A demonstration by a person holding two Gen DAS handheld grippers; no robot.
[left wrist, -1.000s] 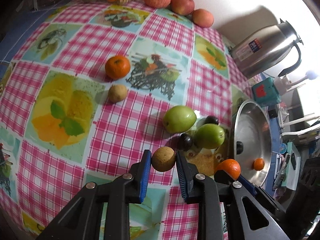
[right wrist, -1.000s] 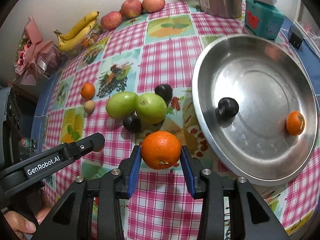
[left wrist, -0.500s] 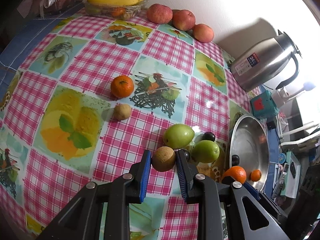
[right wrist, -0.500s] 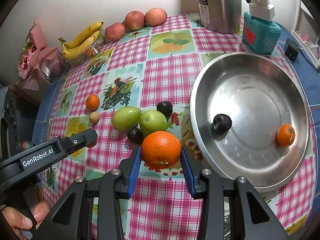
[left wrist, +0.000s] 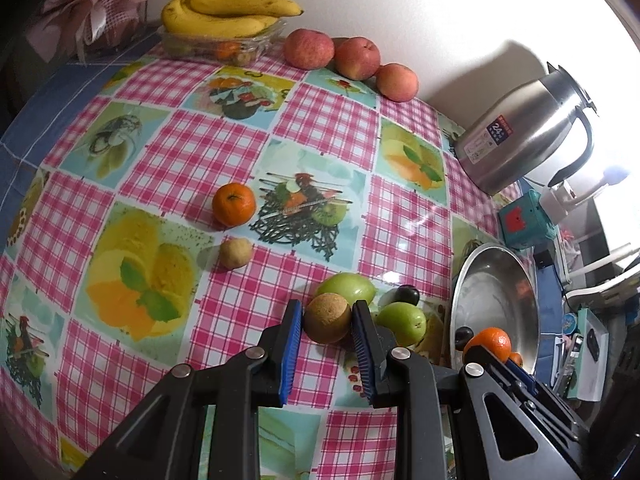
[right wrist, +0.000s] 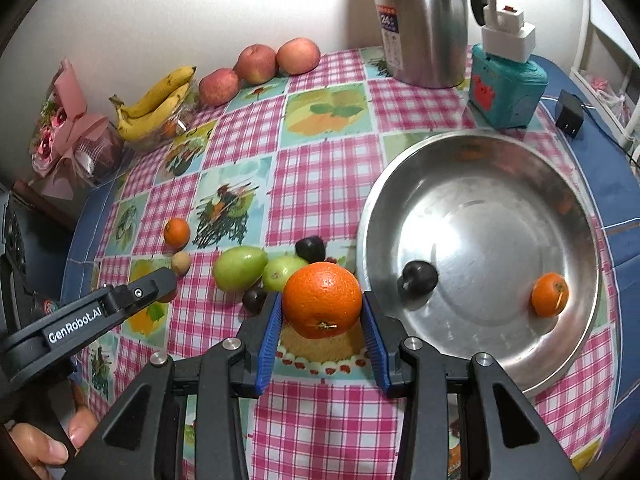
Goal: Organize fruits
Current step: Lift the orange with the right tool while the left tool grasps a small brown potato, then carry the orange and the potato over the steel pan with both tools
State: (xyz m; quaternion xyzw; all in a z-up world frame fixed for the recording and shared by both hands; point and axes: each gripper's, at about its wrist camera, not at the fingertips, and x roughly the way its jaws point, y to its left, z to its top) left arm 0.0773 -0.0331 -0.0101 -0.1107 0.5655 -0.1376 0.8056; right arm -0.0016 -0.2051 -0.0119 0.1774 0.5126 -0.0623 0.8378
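Note:
My left gripper (left wrist: pixel 326 322) is shut on a small brown round fruit (left wrist: pixel 327 317), held above the checked tablecloth. My right gripper (right wrist: pixel 322 308) is shut on a large orange (right wrist: pixel 322 299), just left of the steel pan (right wrist: pixel 500 184). In the pan lie a dark plum (right wrist: pixel 419 276) and a small tangerine (right wrist: pixel 549 294). On the cloth sit two green fruits (right wrist: pixel 239 267) (right wrist: pixel 282 271), two dark plums (right wrist: pixel 310 249) (right wrist: pixel 254 300), a tangerine (left wrist: pixel 233 204) and a small tan fruit (left wrist: pixel 236 253). The left gripper's arm (right wrist: pixel 92 314) shows at the right wrist view's left.
Bananas (left wrist: pixel 228 12) on a clear tray and three apples (left wrist: pixel 352 56) line the far edge by the wall. A steel kettle (left wrist: pixel 524 128) and a teal box (right wrist: pixel 506 88) stand behind the pan. A pink bouquet (right wrist: pixel 68 128) lies at the far left corner.
Both grippers have risen with their fruits still gripped, so more of the table and the back wall now shows. The fruits on the cloth and in the pan have not moved.

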